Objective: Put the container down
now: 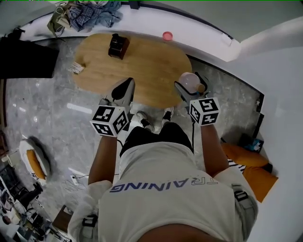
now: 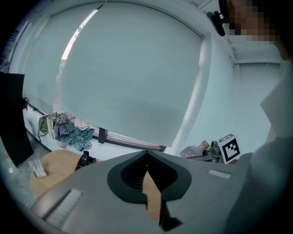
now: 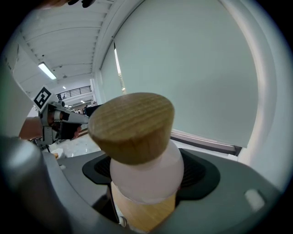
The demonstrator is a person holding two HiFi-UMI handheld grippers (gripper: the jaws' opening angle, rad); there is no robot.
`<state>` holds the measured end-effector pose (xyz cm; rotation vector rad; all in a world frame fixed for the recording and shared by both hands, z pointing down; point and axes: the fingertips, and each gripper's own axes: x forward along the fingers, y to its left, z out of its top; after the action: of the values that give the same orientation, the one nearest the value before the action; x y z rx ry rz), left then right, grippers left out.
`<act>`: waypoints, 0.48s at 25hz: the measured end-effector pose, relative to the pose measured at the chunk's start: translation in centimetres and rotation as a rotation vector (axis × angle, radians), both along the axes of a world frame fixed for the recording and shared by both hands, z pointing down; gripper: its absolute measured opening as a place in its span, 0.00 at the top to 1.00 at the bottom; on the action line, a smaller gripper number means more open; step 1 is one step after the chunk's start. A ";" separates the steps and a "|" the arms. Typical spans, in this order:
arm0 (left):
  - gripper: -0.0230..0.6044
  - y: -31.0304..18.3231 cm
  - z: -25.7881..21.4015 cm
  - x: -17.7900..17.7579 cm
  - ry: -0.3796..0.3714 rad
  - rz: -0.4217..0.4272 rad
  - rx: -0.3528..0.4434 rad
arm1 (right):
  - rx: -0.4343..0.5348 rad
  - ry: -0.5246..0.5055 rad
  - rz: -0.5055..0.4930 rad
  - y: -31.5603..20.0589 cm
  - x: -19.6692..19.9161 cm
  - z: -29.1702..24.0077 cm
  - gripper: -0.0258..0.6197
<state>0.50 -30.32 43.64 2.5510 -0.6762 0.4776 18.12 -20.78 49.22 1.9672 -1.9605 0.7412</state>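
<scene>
The table (image 1: 151,71) lies before you, the box (image 1: 118,46) on its far side, a card (image 1: 75,67) at its left edge. Behind it, clothes (image 1: 87,14) are heaped on the ledge's (image 1: 199,30) left end. The container (image 1: 191,80) in your right gripper (image 1: 188,92) hangs by the table's right end.

frosted, matt, cloudy-white body on the container (image 3: 149,173), with a smooth band of pale wood below and a wood-grain stopper (image 3: 132,125) on top. matt grey plastic on the left gripper (image 2: 146,155) and the right gripper (image 3: 147,183); dark, ribbed, rubbery-looking pads (image 2: 162,171) inside. light, satin-smooth wood on the table (image 1: 156,61). glossy, veined grey stone for the floor (image 1: 52,108). rumpled checked cloth (image 1: 90,14) beyond; soft matt cloth on the shirt (image 1: 165,184).
</scene>
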 end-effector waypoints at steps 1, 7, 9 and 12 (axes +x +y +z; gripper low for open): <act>0.96 0.0 0.2 0.7 -0.006 -0.010 0.000 | -0.001 -0.004 -0.012 -0.1 0.7 0.3 0.32; 0.96 -0.1 2.6 3.8 -0.010 -0.063 -0.023 | -0.047 -0.022 -0.071 -0.5 3.1 3.4 0.32; 0.96 -0.2 3.9 4.0 -0.015 -0.059 -0.041 | -0.059 -0.027 -0.073 -1.0 3.1 4.5 0.32; 0.96 -0.7 6.4 4.5 -0.027 -0.041 -0.064 | -0.085 -0.026 -0.074 -1.9 3.1 6.5 0.32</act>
<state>4.97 -30.97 49.99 2.4697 -0.7106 0.5128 21.19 -22.69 55.77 1.8357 -1.9710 0.8211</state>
